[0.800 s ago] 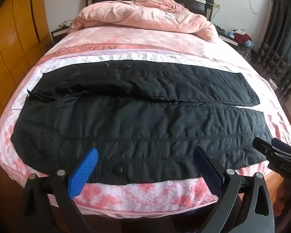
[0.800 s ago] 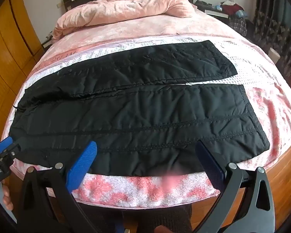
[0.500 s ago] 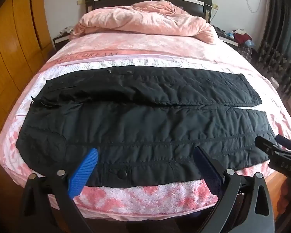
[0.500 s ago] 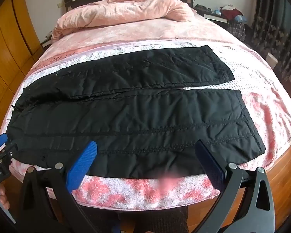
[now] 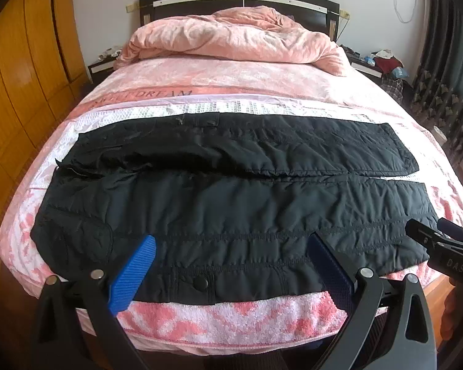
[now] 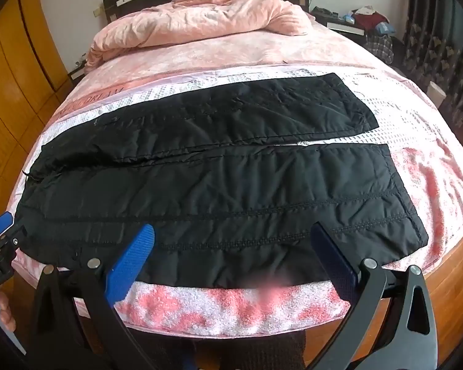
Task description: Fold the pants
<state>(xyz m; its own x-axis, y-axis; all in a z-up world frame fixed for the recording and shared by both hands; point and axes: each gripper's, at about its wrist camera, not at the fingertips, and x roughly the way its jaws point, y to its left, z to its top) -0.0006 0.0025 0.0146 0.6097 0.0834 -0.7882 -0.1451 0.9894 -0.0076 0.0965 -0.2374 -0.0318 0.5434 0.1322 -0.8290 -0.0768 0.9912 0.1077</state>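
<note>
Pink bedding (image 5: 231, 74) fills the room's bed, and the black pants (image 5: 231, 203) lie flat across its near end, long axis side to side, waist left, cuffs right, legs slightly parted. Compared with a moment ago both views sit a little further back and nothing has been folded. The left gripper (image 5: 228, 265) and right gripper (image 6: 231, 256) hang spread wide and empty above the near hem.
</note>
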